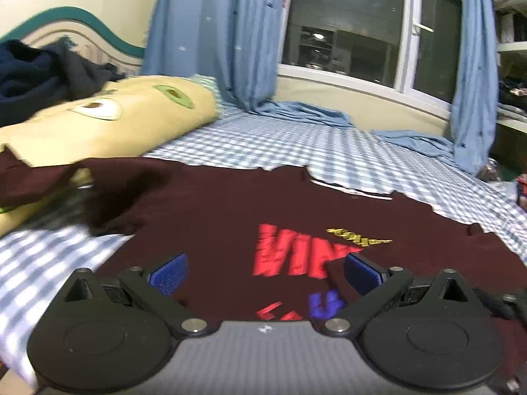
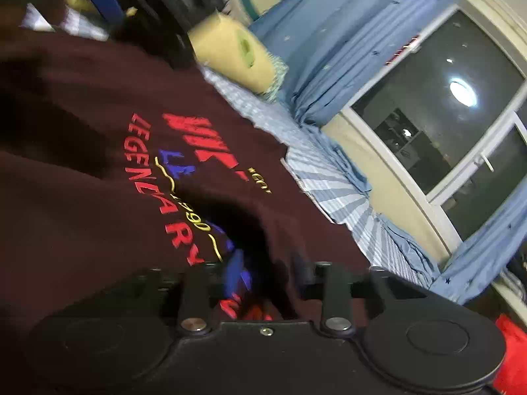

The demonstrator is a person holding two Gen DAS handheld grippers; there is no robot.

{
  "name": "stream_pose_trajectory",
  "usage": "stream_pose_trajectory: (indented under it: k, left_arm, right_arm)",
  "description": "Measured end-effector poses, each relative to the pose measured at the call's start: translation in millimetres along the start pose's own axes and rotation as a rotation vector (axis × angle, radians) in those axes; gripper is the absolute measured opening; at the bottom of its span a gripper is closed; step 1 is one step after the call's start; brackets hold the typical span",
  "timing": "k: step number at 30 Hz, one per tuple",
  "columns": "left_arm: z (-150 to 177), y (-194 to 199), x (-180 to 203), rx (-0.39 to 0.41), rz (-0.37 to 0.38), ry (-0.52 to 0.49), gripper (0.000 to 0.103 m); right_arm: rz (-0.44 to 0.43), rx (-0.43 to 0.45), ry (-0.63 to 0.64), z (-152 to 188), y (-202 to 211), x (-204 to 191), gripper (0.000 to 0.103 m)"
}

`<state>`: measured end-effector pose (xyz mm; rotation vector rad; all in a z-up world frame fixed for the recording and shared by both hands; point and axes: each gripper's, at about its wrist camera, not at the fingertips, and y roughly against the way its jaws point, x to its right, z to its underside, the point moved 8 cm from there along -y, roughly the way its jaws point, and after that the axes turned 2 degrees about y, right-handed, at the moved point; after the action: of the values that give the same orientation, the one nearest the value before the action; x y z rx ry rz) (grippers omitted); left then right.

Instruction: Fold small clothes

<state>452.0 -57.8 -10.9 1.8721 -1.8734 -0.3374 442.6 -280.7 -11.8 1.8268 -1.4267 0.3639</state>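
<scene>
Checked bedsheet [image 1: 263,138] under maroon T-shirt [image 1: 214,204]; left gripper [image 1: 265,271] apart, right gripper [image 2: 266,276] unclear.

The shirt [image 1: 214,204] is matt maroon cloth with raised-looking red, blue and yellow lettering. Under the shirt, the sheet [image 1: 263,141] is thin checked cotton, slightly creased. Left of the shirt, the pillow [image 1: 108,121] is soft yellow fabric. Beyond the shirt, the curtains [image 1: 214,33] are limp blue cloth beside a glossy window [image 1: 346,26]. The left gripper [image 1: 265,273] is matt black plastic with ribbed blue pads [image 1: 169,273] and shiny metal pins
</scene>
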Motion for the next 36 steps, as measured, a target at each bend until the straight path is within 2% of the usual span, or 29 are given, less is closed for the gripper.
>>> stream_pose_trajectory:
  k: [3,7,11,13,15,17,19,21,24,27,29,30,32,34,36]
  left_arm:
    - [0,-21,25,-0.02,0.031,-0.035,0.102]
    - [18,-46,57,-0.071,0.058,-0.123,0.102]
    - [42,-58,77,-0.089,0.042,-0.266,0.102]
    - [47,-60,79,-0.102,0.03,-0.29,0.102]
    - [49,-64,78,-0.132,0.027,-0.273,0.102]
    - [52,-68,72,-0.158,0.029,-0.242,0.103]
    - [52,-70,67,-0.171,0.042,-0.213,0.103]
    - [53,-70,65,-0.179,0.051,-0.198,0.103]
    - [54,-71,64,-0.18,0.052,-0.2,0.103]
    - [54,-71,66,-0.179,0.045,-0.209,0.103]
    - [54,-71,65,-0.179,0.046,-0.205,0.103]
    - [54,-71,65,-0.181,0.049,-0.199,0.103]
    - [54,-71,63,-0.183,0.055,-0.184,0.103]
    - [54,-70,62,-0.182,0.059,-0.176,0.103]
    - [54,-70,62,-0.181,0.059,-0.176,0.103]
  right_arm:
    - [0.06,-0.003,-0.073,21,16,29,0.068]
    - [0.187,-0.086,-0.2,63,30,76,0.085]
    - [0.281,-0.226,-0.296,117,17,114,0.087]
    - [0.284,-0.27,-0.368,136,8,127,0.081]
    - [0.275,-0.264,-0.448,147,-9,139,0.078]
    - [0.282,-0.253,-0.514,153,-10,147,0.067]
    - [0.315,-0.277,-0.539,157,-19,151,0.022]
    - [0.33,-0.289,-0.589,164,-18,156,0.008]
    - [0.334,-0.295,-0.651,175,-11,164,0.007]
    - [0.291,-0.357,-0.641,182,-17,152,0.006]
    - [0.299,-0.348,-0.596,175,-16,150,0.008]
    - [0.3,-0.347,-0.595,174,-14,150,0.013]
    - [0.298,-0.344,-0.633,176,-3,151,0.029]
    - [0.294,-0.319,-0.675,178,12,152,0.05]
    - [0.297,-0.285,-0.694,176,28,156,0.061]
